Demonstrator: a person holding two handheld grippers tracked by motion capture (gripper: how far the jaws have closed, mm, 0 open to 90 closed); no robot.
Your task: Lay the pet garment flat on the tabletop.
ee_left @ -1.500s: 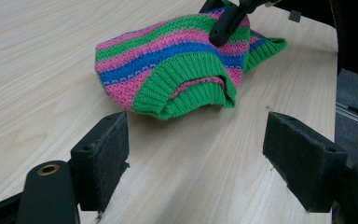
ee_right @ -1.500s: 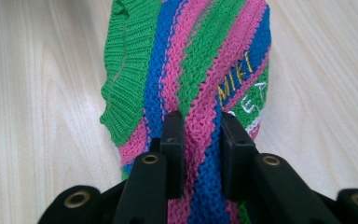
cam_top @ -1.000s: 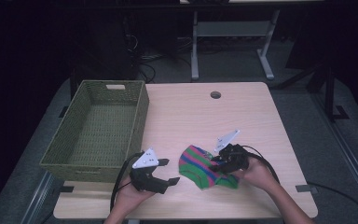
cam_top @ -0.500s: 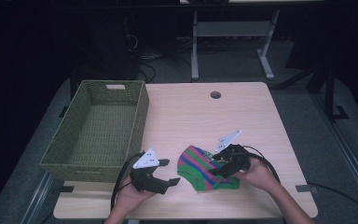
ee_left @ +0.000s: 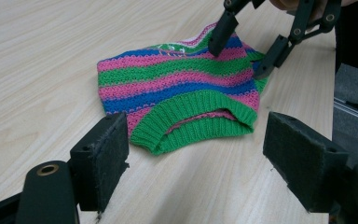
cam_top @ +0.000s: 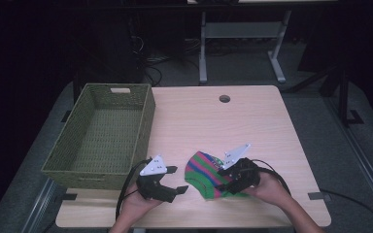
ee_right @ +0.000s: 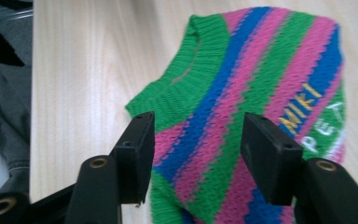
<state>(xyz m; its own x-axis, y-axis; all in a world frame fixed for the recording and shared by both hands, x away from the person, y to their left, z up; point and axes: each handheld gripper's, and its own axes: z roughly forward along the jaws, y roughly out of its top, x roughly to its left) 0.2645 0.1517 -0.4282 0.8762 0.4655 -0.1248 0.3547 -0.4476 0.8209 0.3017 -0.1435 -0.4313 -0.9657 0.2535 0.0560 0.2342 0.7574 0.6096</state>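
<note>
— right of the wicker basket (cam_top: 102, 133), near the table's front edge, the striped knit sweater (cam_top: 206, 174) lies flat; your right gripper (ee_right: 196, 140) hangs over it, jaws apart astride the stripes.

— and your left gripper (ee_left: 193, 158)?

— apart too, empty, facing the green ribbed hem, just short of it.

— hidden?

— the sweater's far side, under your right gripper.

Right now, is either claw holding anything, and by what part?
Nothing is held. The left claw is open short of the striped knit sweater's green hem. The right claw is open above the sweater, jaws apart, no fabric pinched.
</note>
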